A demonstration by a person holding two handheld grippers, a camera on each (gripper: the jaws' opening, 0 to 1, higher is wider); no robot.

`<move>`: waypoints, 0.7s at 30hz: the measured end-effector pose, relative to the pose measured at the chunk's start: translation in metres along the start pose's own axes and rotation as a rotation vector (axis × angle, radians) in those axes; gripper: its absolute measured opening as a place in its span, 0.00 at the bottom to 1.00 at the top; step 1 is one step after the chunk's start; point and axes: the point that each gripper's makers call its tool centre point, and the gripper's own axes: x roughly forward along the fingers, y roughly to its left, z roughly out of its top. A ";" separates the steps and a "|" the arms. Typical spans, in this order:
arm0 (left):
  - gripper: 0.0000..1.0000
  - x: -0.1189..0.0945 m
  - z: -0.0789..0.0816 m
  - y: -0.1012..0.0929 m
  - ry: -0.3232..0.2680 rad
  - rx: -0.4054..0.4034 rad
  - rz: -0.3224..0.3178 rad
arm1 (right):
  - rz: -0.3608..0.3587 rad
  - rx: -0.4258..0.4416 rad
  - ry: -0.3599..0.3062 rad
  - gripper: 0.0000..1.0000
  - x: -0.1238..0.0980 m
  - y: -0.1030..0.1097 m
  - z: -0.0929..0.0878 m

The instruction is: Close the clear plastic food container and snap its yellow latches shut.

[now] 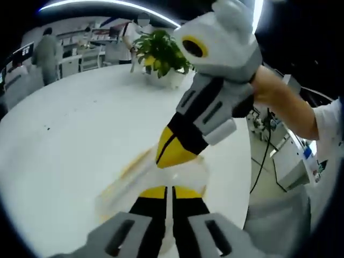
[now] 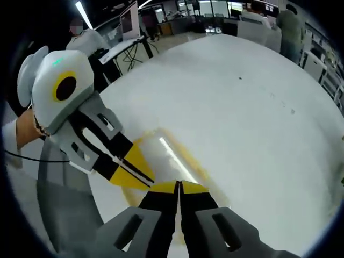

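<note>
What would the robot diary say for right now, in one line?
left gripper: shut | right gripper: shut | both tips on clear container | white table

The clear container (image 1: pixel 156 180) is smeared by motion in the left gripper view, so its lid edge and yellow latches (image 1: pixel 131 166) run together into pale streaks, and I cannot tell whether any latch is snapped down. Its near end is hidden behind the left gripper (image 1: pixel 173 194) and the right gripper (image 1: pixel 174 153) that crosses over it. In the right gripper view the container (image 2: pixel 166 153) is just as blurred, its near edge covered by the right gripper (image 2: pixel 178 187) and the left gripper (image 2: pixel 141 173). The people at the far desks (image 2: pixel 252 21) are too small to make out. The white surface (image 1: pixel 70 134) runs off past the picture's edge.
</note>
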 end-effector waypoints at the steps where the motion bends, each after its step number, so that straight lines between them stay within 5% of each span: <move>1: 0.00 0.001 0.001 -0.001 -0.006 0.001 -0.003 | 0.004 0.001 -0.003 0.00 0.001 0.002 0.001; 21: 0.00 0.006 -0.015 -0.024 0.021 0.026 -0.068 | 0.010 -0.019 0.001 0.00 0.013 0.005 0.008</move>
